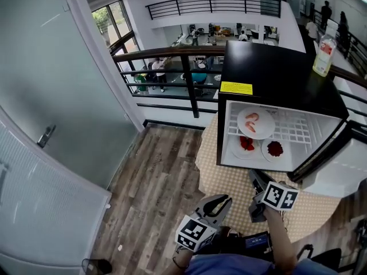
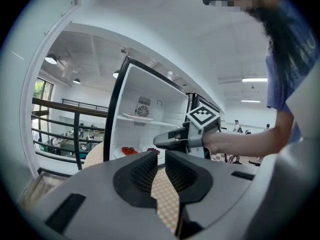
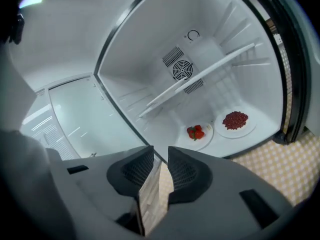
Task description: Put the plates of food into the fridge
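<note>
Already plates (image 1: 256,122) in fridge (image 1: 275,73); left hand-held gripper (image 2: 161,156), right hand-held gripper (image 3: 160,151) parted, apparently empty.

Black fridge (image 1: 275,67), white inside, with a yellow label (image 1: 236,88); white plates (image 1: 265,133) of pink shrimp (image 1: 252,119), red strawberries (image 1: 247,144) and dark red food (image 1: 274,149); beige-and-white checked tabletop (image 1: 229,176); grey-brown wood-grain floor (image 1: 155,182).

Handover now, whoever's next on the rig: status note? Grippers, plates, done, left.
Left gripper: jaws slightly apart, empty.
Right gripper: the same, empty, facing the fridge.
Plates: shrimp plate on the wire shelf; strawberry plate and plate of dark red bits on the fridge floor.
Done: three plates are in.
Left: no plate shows on the table; fridge door is open, probably close it.
</note>
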`<action>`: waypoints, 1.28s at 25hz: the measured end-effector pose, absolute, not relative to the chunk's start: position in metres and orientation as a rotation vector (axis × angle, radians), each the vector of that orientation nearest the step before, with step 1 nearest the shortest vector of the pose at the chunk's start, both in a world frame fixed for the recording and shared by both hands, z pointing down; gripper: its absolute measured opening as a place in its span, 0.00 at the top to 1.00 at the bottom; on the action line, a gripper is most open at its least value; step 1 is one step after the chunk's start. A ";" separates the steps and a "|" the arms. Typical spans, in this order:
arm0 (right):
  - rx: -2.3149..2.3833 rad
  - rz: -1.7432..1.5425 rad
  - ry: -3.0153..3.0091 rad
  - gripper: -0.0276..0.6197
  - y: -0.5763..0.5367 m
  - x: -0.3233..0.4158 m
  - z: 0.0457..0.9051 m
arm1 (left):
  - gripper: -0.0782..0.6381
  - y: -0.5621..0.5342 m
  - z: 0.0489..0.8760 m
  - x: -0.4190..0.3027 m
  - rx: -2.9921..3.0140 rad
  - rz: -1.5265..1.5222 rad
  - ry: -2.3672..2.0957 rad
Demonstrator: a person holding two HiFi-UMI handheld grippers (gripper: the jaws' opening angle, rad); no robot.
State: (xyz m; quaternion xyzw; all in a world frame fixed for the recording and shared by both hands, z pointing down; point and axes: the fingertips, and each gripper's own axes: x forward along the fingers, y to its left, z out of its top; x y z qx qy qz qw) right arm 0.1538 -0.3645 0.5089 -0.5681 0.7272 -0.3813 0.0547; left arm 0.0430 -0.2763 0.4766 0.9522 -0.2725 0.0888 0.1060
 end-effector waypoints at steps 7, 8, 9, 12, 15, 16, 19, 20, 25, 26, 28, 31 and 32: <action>-1.701 -1.123 2.193 0.81 -0.305 0.129 0.494 | 0.83 -0.261 0.476 0.030 2.817 0.262 -0.745; -1.710 -1.114 2.194 0.81 -0.299 0.126 0.493 | 0.83 -0.258 0.477 0.029 2.819 0.263 -0.733; -1.716 -1.108 2.194 0.82 -0.292 0.123 0.493 | 0.83 -0.255 0.477 0.027 2.822 0.264 -0.721; -1.716 -1.107 2.175 0.82 -0.274 0.112 0.491 | 0.83 -0.244 0.477 0.022 2.833 0.262 -0.684; -1.714 -1.111 2.153 0.82 -0.255 0.102 0.491 | 0.83 -0.234 0.474 0.017 2.850 0.253 -0.667; -1.706 -1.114 2.154 0.82 -0.249 0.098 0.494 | 0.83 -0.231 0.474 0.014 2.856 0.251 -0.664; -1.684 -1.128 2.152 0.83 -0.229 0.086 0.503 | 0.83 -0.219 0.474 0.007 2.865 0.247 -0.638; -1.688 -1.133 2.141 0.83 -0.223 0.083 0.503 | 0.83 -0.215 0.475 0.006 2.866 0.245 -0.626; -1.733 -1.163 2.102 0.83 -0.195 0.074 0.510 | 0.83 -0.201 0.488 0.000 2.842 0.236 -0.575; -1.739 -1.170 2.099 0.83 -0.190 0.072 0.513 | 0.83 -0.200 0.491 -0.001 2.834 0.235 -0.566; -1.753 -1.184 2.093 0.83 -0.182 0.070 0.516 | 0.83 -0.198 0.497 0.000 2.820 0.236 -0.548; -1.783 -1.193 2.076 0.84 -0.172 0.073 0.518 | 0.83 -0.195 0.500 0.004 2.810 0.233 -0.523; -1.793 -1.193 2.072 0.84 -0.169 0.074 0.518 | 0.83 -0.195 0.500 0.005 2.811 0.231 -0.519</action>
